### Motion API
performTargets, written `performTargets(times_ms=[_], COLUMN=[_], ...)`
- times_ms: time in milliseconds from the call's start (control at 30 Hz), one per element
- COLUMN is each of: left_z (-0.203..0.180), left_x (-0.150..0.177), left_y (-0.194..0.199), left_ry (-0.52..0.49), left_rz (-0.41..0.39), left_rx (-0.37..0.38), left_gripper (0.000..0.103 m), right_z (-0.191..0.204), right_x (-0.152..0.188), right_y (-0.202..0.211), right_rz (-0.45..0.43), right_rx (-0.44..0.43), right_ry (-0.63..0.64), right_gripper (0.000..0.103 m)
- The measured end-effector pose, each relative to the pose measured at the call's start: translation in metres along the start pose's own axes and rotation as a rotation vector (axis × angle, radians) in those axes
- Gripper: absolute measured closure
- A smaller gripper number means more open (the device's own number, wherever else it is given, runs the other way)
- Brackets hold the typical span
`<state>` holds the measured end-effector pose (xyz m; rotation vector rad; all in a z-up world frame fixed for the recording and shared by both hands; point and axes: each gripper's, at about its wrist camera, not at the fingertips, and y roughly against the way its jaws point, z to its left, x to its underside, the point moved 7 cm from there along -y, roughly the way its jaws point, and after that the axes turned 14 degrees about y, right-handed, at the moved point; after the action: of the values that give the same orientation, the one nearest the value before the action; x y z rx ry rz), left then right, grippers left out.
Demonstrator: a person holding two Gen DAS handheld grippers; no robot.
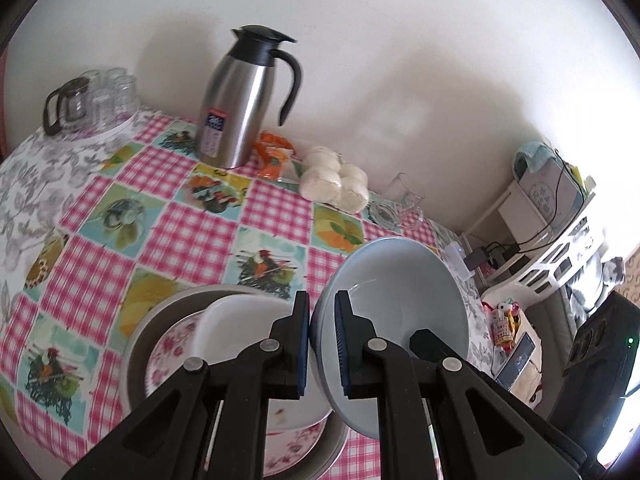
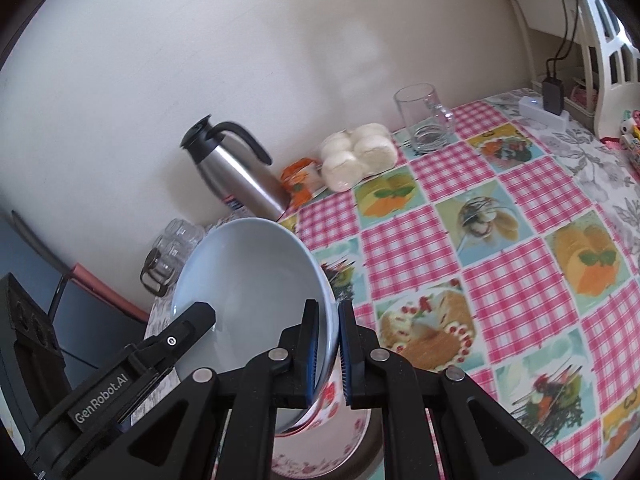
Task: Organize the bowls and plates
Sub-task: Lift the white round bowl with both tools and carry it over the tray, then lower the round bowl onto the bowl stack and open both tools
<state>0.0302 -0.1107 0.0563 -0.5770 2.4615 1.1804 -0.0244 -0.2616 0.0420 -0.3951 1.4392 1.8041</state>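
Note:
A pale blue bowl (image 1: 396, 292) is held tilted above the table by both grippers. My left gripper (image 1: 322, 344) is shut on its left rim. My right gripper (image 2: 329, 354) is shut on the opposite rim of the same bowl (image 2: 248, 280); its fingers also show inside the bowl in the left wrist view (image 1: 424, 344). Below, a metal basin (image 1: 140, 340) holds a pink floral plate (image 1: 168, 352) with a white bowl (image 1: 236, 328) on it. The floral plate (image 2: 320, 448) shows under the blue bowl in the right wrist view.
A steel thermos jug (image 1: 240, 108), an orange packet (image 1: 274, 154), bagged white buns (image 1: 336, 180) and a glass mug (image 2: 424, 120) stand along the wall. A tray of glasses (image 1: 100, 100) is at the far left. A white shelf rack (image 1: 560, 220) stands past the table's right edge.

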Motion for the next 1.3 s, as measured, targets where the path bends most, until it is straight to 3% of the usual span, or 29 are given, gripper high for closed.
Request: performTargets(times_ms=[467, 833, 1133, 1200, 1300], left_z=[0.063, 0.077, 0.081, 0.082, 0.084], left_x=[0.0, 0.007, 0.009, 0.008, 0.008], left_y=[0.006, -0.01, -0.014, -0.014, -0.014], left_ry=[0.137, 0.18, 0.199, 0.201, 0.212], left_rz=[0.025, 0.084, 0.086, 0.081, 0.081], left_rx=[-0.041, -0.055, -0.054, -0.063, -0.054], left_gripper=[0.091, 0.091, 0.091, 0.091, 0.091], right_z=[0.047, 0.049, 0.045, 0.046, 0.046], right_x=[0.021, 0.028, 0.032, 0.031, 0.029], right_y=[-0.03, -0.046, -0.052, -0.052, -0.05], right_rz=[0.083, 0.145, 0.177, 0.18, 0.174], right_rx=[-0.001, 0.062, 0.062, 0.06, 0.074], right_ry=[0.089, 0.123, 0.122, 0.124, 0.133], right_gripper=[0.092, 0.089, 0.088, 0.086, 0.076])
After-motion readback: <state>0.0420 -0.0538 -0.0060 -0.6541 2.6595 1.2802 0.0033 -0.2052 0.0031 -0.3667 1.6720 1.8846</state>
